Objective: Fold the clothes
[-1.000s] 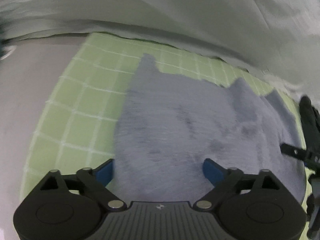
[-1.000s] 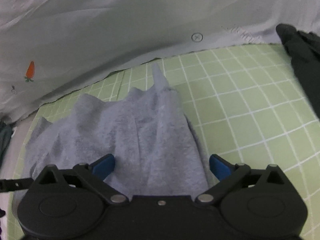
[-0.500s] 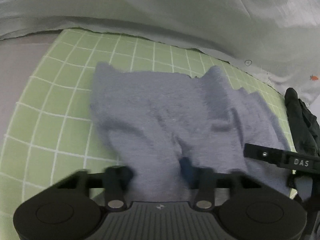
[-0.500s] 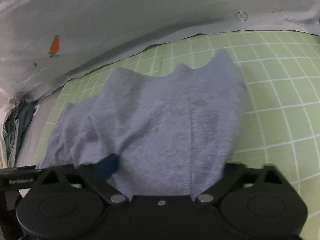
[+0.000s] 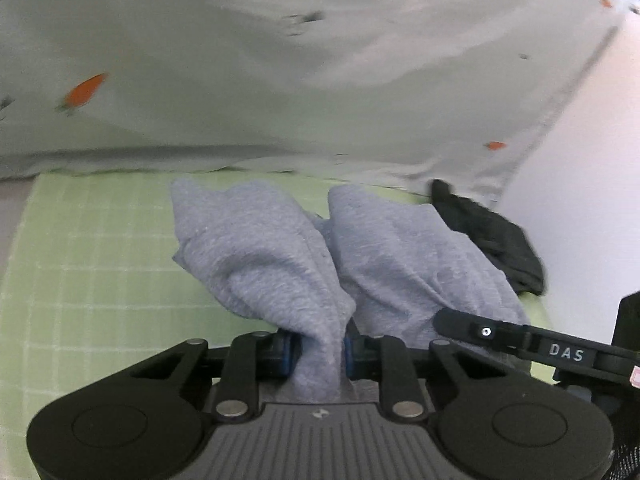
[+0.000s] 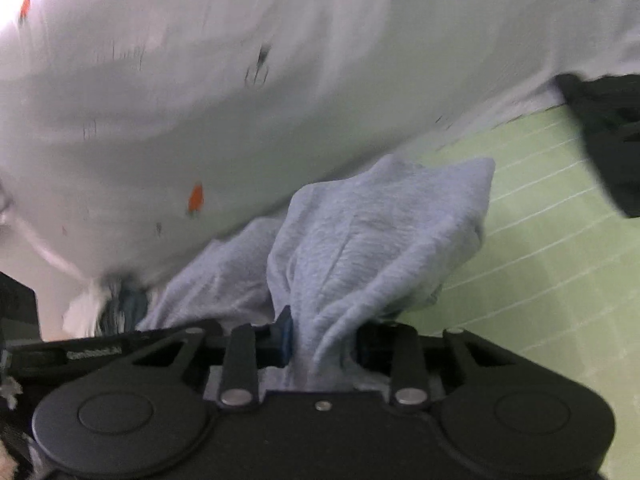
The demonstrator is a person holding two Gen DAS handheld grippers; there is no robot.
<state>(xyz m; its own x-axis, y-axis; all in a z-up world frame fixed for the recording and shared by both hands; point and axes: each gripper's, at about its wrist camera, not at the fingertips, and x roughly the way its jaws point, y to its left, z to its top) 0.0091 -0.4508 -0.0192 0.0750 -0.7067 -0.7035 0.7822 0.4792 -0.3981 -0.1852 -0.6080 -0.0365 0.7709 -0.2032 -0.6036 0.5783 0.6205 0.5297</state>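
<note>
A grey-blue knit garment (image 5: pixel 272 248) is bunched into two raised folds over the green grid mat (image 5: pixel 88 264). My left gripper (image 5: pixel 320 344) has its jaws closing, and its blue pads pinch a gathered edge of the cloth. In the right wrist view the same garment (image 6: pixel 380 232) hangs from my right gripper (image 6: pixel 324 340), whose jaws are also closing with a twisted bunch of cloth pressed between them. The right gripper's arm (image 5: pixel 520 340) shows at the lower right of the left wrist view. The far part of the garment still touches the mat.
A white sheet with orange carrot prints (image 5: pixel 280 80) drapes behind the mat. A black garment (image 5: pixel 492 236) lies at the mat's far right corner, also seen as black garment (image 6: pixel 612 140). Some crumpled clothing (image 6: pixel 116 304) sits off the mat's left side.
Both grippers went from wide open over the flat garment to clamped on its near edge. They rose, pulling the cloth up into bunched folds.
</note>
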